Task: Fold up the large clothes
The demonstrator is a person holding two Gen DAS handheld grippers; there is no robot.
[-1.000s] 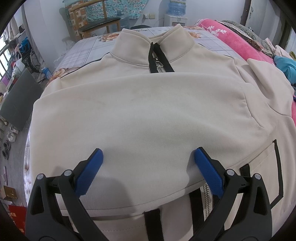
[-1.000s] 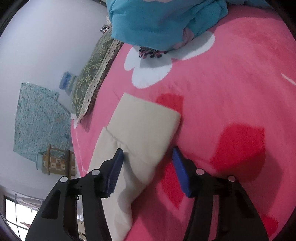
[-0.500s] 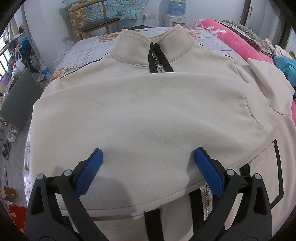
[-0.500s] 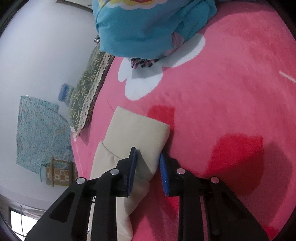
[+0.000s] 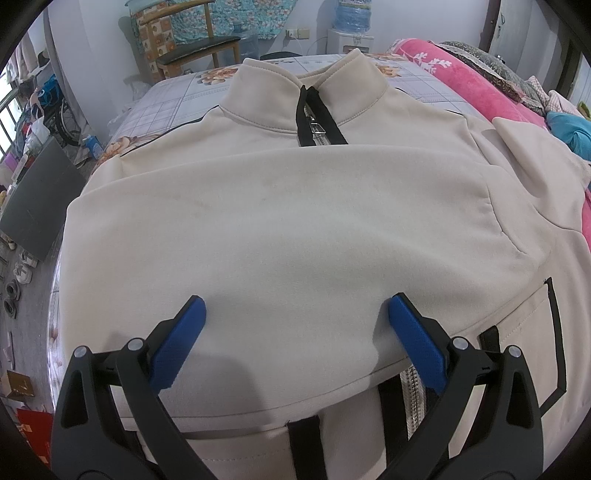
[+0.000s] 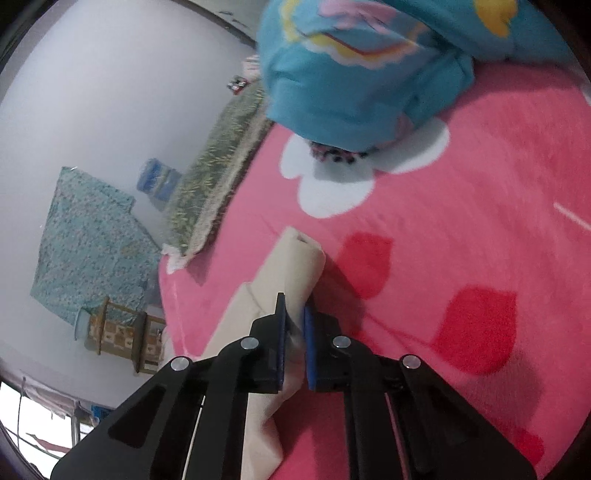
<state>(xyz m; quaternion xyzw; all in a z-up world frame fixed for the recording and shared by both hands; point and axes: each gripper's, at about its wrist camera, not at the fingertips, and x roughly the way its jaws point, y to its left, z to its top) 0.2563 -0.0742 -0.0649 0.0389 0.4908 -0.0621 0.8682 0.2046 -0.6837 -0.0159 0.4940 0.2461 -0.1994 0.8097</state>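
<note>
Pink blanket (image 6: pixel 461 229) carries no readable writing; right claw (image 6: pixel 293 328), earlier gaping, now pinches the jacket (image 5: pixel 280 229) cuff (image 6: pixel 295 266); left claw (image 5: pixel 295 332) stays wide.

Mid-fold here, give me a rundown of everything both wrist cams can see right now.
jacket: one, cream with black zip trim, spread on the bed, one sleeve folded across its chest
sleeve cuff: one, cream, over the pink blanket
pink blanket: one, pink with red and white shapes, at the bed's right side
blue garment: one, bunched on the blanket
chair: one, wooden, by the far wall
water bottle: one, blue, far wall
left gripper: open, above the folded sleeve
right gripper: shut on the sleeve cuff
</note>
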